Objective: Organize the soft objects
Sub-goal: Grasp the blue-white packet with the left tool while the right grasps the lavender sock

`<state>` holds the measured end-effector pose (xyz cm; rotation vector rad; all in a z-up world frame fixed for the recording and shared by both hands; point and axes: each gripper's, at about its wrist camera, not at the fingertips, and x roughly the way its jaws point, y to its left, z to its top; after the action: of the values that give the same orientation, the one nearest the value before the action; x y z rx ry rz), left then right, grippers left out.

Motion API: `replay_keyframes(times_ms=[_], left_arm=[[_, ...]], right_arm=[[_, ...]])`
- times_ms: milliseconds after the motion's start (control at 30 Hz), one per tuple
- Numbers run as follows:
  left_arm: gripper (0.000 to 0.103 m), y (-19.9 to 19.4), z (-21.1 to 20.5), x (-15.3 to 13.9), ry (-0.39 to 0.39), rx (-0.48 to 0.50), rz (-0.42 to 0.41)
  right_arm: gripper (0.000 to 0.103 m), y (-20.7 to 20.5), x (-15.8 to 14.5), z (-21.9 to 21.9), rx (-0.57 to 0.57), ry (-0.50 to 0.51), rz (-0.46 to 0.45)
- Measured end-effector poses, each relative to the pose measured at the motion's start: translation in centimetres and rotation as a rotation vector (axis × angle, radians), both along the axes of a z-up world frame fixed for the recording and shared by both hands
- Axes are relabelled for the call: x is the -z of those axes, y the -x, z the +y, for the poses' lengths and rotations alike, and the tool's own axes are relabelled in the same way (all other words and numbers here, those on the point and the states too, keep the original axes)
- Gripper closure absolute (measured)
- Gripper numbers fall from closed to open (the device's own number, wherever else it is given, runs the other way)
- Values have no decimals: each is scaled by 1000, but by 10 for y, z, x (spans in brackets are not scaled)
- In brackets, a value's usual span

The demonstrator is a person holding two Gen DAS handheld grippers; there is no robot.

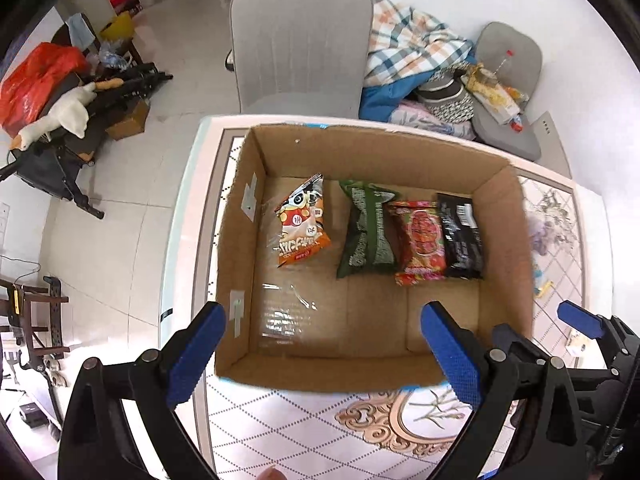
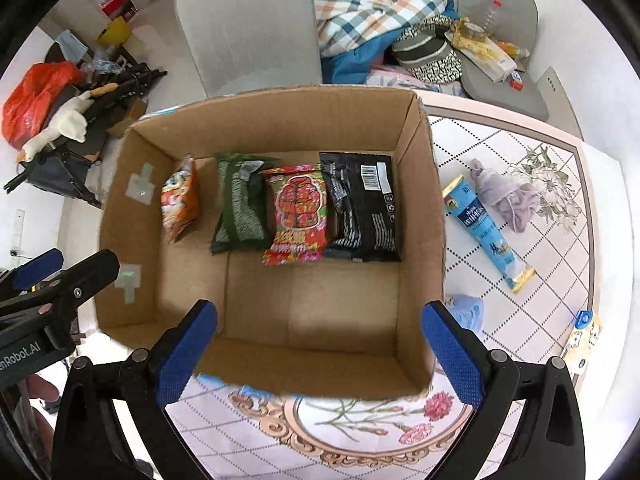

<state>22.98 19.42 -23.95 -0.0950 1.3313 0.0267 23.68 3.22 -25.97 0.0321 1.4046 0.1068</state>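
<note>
An open cardboard box (image 1: 506,240) (image 2: 422,216) stands on the patterned table. Inside at the far end lie an orange snack packet (image 1: 302,226) (image 2: 180,202), a green packet (image 1: 366,232) (image 2: 240,204), a red packet (image 1: 420,236) (image 2: 298,214) and a black packet (image 1: 460,234) (image 2: 366,206). My left gripper (image 1: 322,354) is open and empty above the box's near wall. My right gripper (image 2: 318,350) is open and empty there too; it also shows in the left wrist view (image 1: 540,326). On the table right of the box lie a blue tube (image 2: 486,226), a lilac cloth (image 2: 506,196) and a light blue soft item (image 2: 466,312).
A grey chair (image 1: 300,36) (image 2: 248,24) stands behind the table. A second chair (image 2: 500,40) and a heap of plaid fabric (image 2: 368,4) are at the back right. A small card (image 2: 582,340) lies near the table's right edge. The table's left edge (image 1: 180,216) drops to the floor.
</note>
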Motion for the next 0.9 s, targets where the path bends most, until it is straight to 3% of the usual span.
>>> replay_keyframes(times_ms=[433, 600, 733, 900], left_arm=[[3, 60, -14, -71, -5, 7, -111], [3, 68, -35, -88, 24, 36, -131], [3, 66, -70, -84, 8, 73, -131], [3, 56, -148, -42, 46, 175, -38]], right_arm=[[0, 72, -77, -16, -7, -105, -104], [0, 88, -89, -26, -17, -147, -115], [0, 96, -84, -71, 61, -151, -104], [0, 101, -71, -164, 210, -85, -71]])
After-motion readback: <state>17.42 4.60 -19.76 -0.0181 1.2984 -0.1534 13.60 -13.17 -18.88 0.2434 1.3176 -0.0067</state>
